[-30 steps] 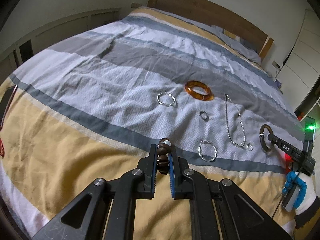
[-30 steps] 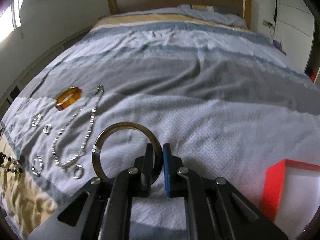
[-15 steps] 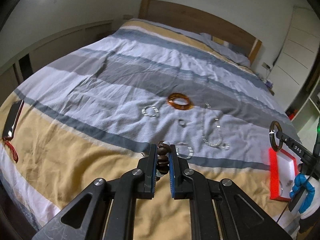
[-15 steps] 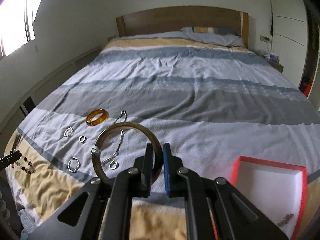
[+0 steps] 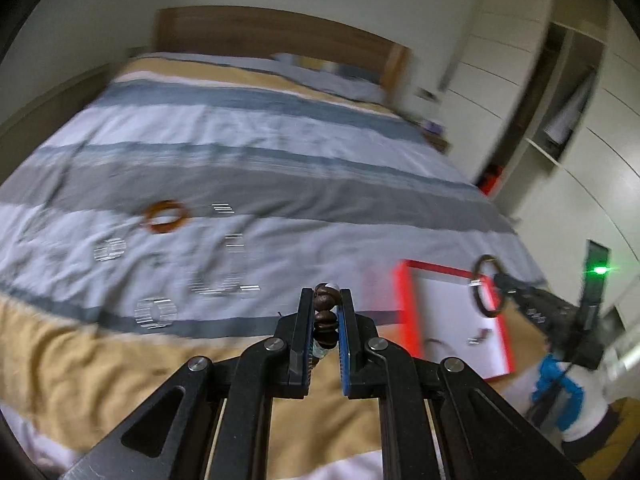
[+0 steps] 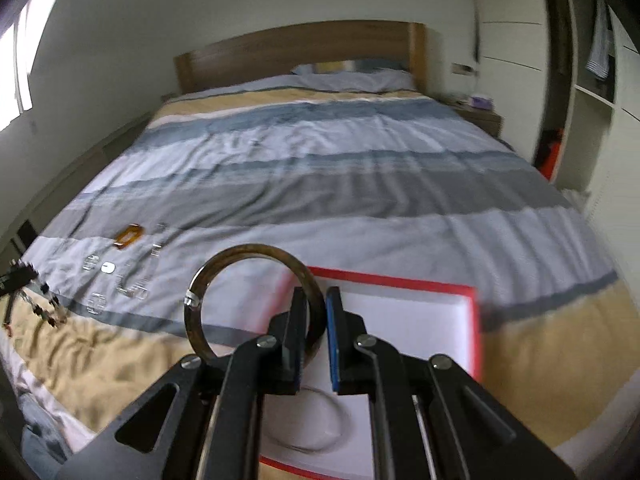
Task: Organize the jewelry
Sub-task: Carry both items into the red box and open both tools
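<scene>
Tongs on the left (image 5: 326, 322) clamp a dark brown beaded bracelet (image 5: 325, 316); right tongs (image 6: 316, 334) grip a brown round bangle (image 6: 252, 300) above the red-rimmed white box (image 6: 474, 320), amber bangle (image 6: 128, 236) at 10 o'clock on the striped bed (image 6: 320, 184).

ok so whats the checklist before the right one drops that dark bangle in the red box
1. Grip: right hand-held gripper shut on the dark bangle, which stands upright: ok.
2. Position: bangle over the white floor of the red box: ok in both views, though height above it cannot be judged.
3. Landing spot: a thin pale ring already lies in the box beneath the gripper, so the bangle may land on it: not ok.
4. Image steadiness: both views are motion-blurred, so the grippers are moving: not ok.
5. Left hand-held gripper shut on the brown bead bracelet, apart from the box: ok.
</scene>
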